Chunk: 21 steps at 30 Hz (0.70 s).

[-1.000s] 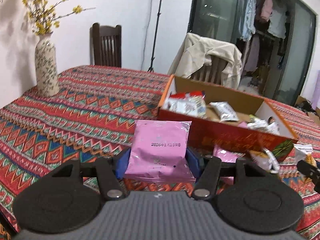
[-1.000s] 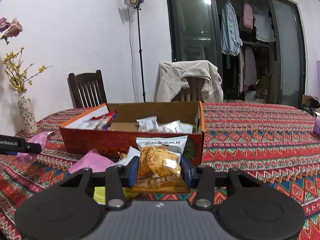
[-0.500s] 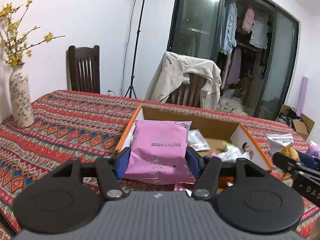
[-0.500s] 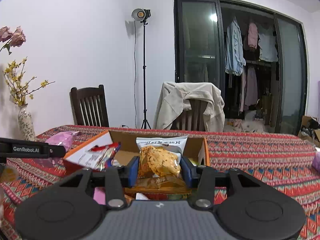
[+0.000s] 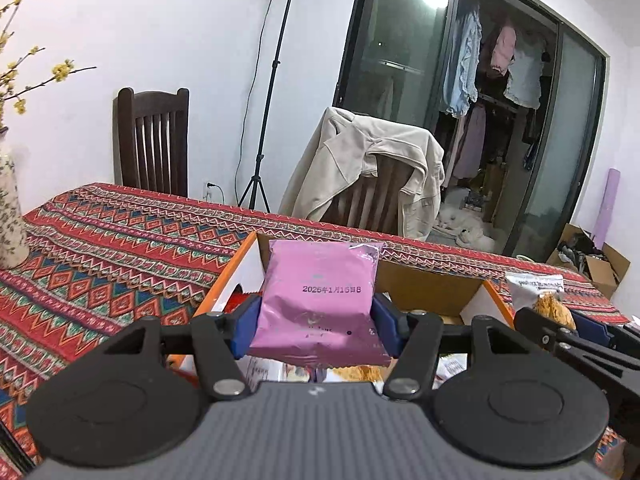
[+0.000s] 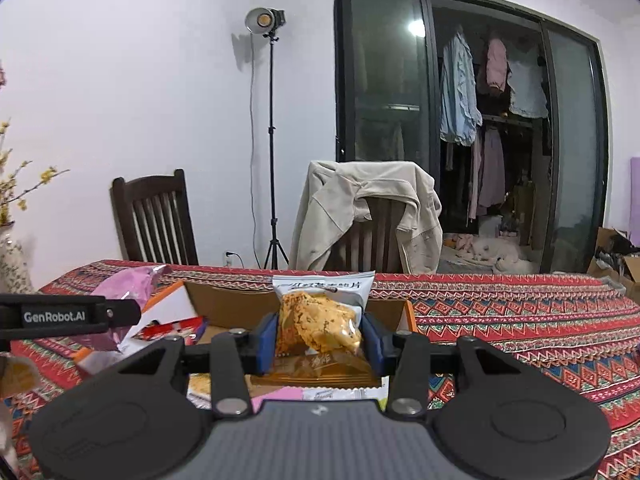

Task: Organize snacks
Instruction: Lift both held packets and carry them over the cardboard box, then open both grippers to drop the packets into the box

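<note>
- Now both grippers hang over the open cardboard box [image 5: 424,280] on the patterned tablecloth [image 5: 100,248]; a second ago they were lower and short of it, with its red front wall facing the cameras.
- Left gripper [image 5: 316,326]: blue pads clamped on the sides of the pink packet [image 5: 318,300], which stands upright with its printed date facing the camera, above the box's left end.
- Right gripper [image 6: 318,340]: pads pinched on the clear packet of golden crisps [image 6: 318,320], held upright over the box's right part, near its orange rim.
- Neither grip has changed width over the last second, and neither packet has slipped.
- Other snacks already lie inside the box, among them a red-and-white wrapper [image 6: 172,328].
- Judgement: the carry looks nearly finished, and what remains is lowering and releasing each packet into a free spot.
- Risk: the two grippers are close side by side, so releasing together could bump them.
</note>
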Each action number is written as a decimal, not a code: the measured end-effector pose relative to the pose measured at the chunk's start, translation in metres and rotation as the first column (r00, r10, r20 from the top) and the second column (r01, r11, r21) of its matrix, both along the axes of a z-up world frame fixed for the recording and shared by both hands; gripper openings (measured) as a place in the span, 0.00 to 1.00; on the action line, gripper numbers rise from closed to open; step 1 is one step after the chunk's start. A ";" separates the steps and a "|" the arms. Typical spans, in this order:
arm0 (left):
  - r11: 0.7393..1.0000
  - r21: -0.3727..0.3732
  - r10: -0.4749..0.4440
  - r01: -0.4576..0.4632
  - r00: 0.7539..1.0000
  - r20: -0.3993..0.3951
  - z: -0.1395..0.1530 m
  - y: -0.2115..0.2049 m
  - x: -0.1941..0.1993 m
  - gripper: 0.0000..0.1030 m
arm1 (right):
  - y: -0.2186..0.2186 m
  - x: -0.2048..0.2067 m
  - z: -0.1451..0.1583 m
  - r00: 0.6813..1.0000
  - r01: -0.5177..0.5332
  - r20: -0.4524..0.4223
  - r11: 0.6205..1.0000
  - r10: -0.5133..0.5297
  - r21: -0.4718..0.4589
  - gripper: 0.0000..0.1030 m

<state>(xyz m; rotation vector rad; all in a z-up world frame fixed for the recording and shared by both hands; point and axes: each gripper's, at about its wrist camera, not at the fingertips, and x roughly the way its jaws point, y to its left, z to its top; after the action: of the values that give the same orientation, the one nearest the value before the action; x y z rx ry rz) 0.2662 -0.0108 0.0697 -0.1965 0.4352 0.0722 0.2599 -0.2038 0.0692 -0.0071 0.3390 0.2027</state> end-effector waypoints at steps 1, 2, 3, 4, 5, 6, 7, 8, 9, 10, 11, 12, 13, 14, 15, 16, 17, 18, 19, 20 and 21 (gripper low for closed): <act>1.000 0.005 0.003 -0.003 1.000 0.001 -0.003 0.000 0.005 0.59 | 0.000 0.006 -0.003 1.000 0.002 -0.005 1.000 -0.002 0.003 0.42; 1.000 0.007 0.004 -0.004 1.000 0.000 -0.005 -0.001 0.009 0.59 | 0.000 0.010 -0.008 1.000 0.001 -0.009 1.000 -0.001 0.005 0.42; 1.000 0.008 0.003 -0.003 1.000 -0.002 -0.009 -0.001 0.013 0.59 | -0.001 0.015 -0.012 1.000 -0.002 -0.015 1.000 0.002 0.007 0.42; 1.000 0.010 0.001 -0.001 1.000 -0.002 -0.012 -0.001 0.016 0.59 | -0.001 0.018 -0.016 1.000 -0.004 -0.020 1.000 0.004 0.008 0.42; 1.000 0.013 0.000 0.000 1.000 -0.002 -0.016 -0.001 0.020 0.59 | -0.001 0.022 -0.020 1.000 -0.007 -0.024 1.000 0.007 0.011 0.42; 1.000 0.019 -0.001 0.001 1.000 -0.006 -0.020 -0.002 0.023 0.59 | -0.001 0.024 -0.024 1.000 -0.010 -0.028 1.000 0.011 0.013 0.42; 1.000 0.025 0.001 -0.001 1.000 -0.011 -0.023 -0.003 0.026 0.59 | -0.003 0.025 -0.027 0.999 -0.014 -0.034 1.000 0.015 0.015 0.42; 1.000 0.031 0.003 -0.002 1.000 -0.017 -0.027 -0.003 0.029 0.59 | -0.003 0.028 -0.030 0.999 -0.017 -0.040 1.000 0.017 0.016 0.42; 0.999 0.035 0.003 -0.002 1.000 -0.022 -0.029 -0.003 0.031 0.59 | -0.004 0.029 -0.032 0.999 -0.017 -0.043 1.000 0.018 0.017 0.42; 0.999 0.036 0.004 -0.003 1.000 -0.026 -0.032 -0.003 0.032 0.59 | -0.004 0.030 -0.033 0.999 -0.017 -0.045 1.000 0.018 0.017 0.42; 0.999 0.036 0.004 -0.003 1.000 -0.028 -0.034 -0.003 0.032 0.59 | -0.004 0.031 -0.034 0.999 -0.018 -0.046 1.000 0.019 0.018 0.42; 0.999 0.036 0.002 -0.001 1.000 -0.029 -0.035 -0.003 0.033 0.59 | -0.003 0.031 -0.034 0.999 -0.018 -0.047 1.000 0.019 0.018 0.42; 0.999 0.038 0.002 -0.001 1.000 -0.030 -0.036 -0.003 0.033 0.59 | -0.003 0.031 -0.035 0.999 -0.018 -0.046 1.000 0.018 0.017 0.42; 0.999 0.040 0.002 0.000 1.000 -0.030 -0.037 -0.003 0.033 0.59 | -0.003 0.031 -0.035 0.999 -0.016 -0.046 1.000 0.016 0.015 0.42; 0.999 0.042 0.002 0.000 1.000 -0.030 -0.038 -0.004 0.033 0.59 | -0.003 0.032 -0.035 0.999 -0.014 -0.046 1.000 0.015 0.014 0.42; 0.999 0.043 0.002 -0.001 1.000 -0.027 -0.038 -0.003 0.033 0.59 | -0.004 0.032 -0.036 0.999 -0.011 -0.047 1.000 0.012 0.016 0.42; 0.999 0.044 0.003 -0.002 1.000 -0.023 -0.039 -0.003 0.032 0.59 | -0.004 0.032 -0.036 0.999 -0.009 -0.047 1.000 0.009 0.016 0.42; 0.999 0.046 0.006 -0.005 1.000 -0.020 -0.039 -0.004 0.032 0.59 | -0.003 0.033 -0.037 0.999 -0.007 -0.049 1.000 0.008 0.016 0.42; 0.999 0.047 0.006 -0.005 1.000 -0.018 -0.039 -0.004 0.033 0.60 | -0.003 0.033 -0.038 0.999 -0.006 -0.053 1.000 0.007 0.016 0.42; 0.999 0.047 0.004 -0.003 1.000 -0.018 -0.040 -0.004 0.033 0.60 | -0.003 0.034 -0.039 0.998 -0.006 -0.057 1.000 0.007 0.015 0.43; 0.999 0.045 0.005 -0.005 1.000 -0.014 -0.041 -0.004 0.032 0.62 | -0.002 0.035 -0.040 0.998 -0.007 -0.061 1.000 0.008 0.013 0.43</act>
<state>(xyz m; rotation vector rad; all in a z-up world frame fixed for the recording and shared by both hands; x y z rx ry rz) 0.2986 -0.0149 0.0290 -0.1526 0.4465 0.0883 0.2944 -0.2062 0.0296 0.0100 0.3987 0.2130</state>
